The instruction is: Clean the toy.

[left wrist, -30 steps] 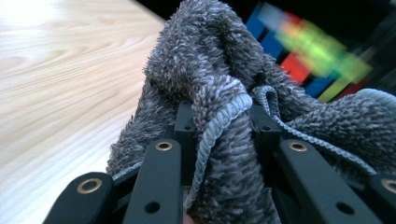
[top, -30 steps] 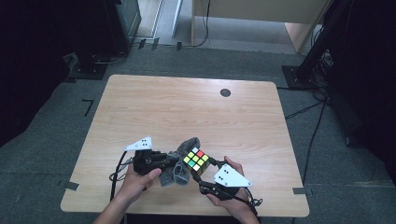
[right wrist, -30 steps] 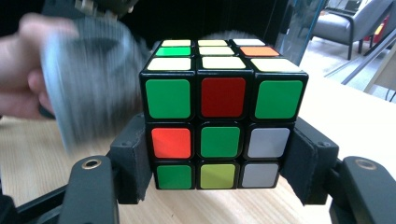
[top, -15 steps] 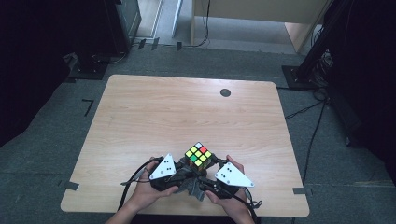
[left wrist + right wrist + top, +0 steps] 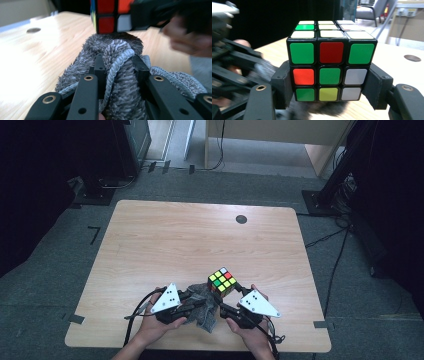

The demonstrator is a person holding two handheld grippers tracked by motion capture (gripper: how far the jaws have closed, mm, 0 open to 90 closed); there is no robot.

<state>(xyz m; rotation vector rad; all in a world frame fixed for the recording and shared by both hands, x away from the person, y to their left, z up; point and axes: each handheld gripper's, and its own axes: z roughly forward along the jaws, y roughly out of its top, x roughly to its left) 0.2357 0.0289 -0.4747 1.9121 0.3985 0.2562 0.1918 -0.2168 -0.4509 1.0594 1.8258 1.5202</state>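
The wooden table [image 5: 165, 245] lay mostly bare. Near its front edge, the grey cloth [image 5: 202, 307] sat bunched just below the puzzle cube [image 5: 223, 281]. The left gripper [image 5: 192, 306], pinched tight on a fold of that cloth, had slid across toward the cube within the last second, bringing the fabric up under it. The right gripper [image 5: 224, 306] held the cube clamped between half-spread jaws, apparently ready for wiping.
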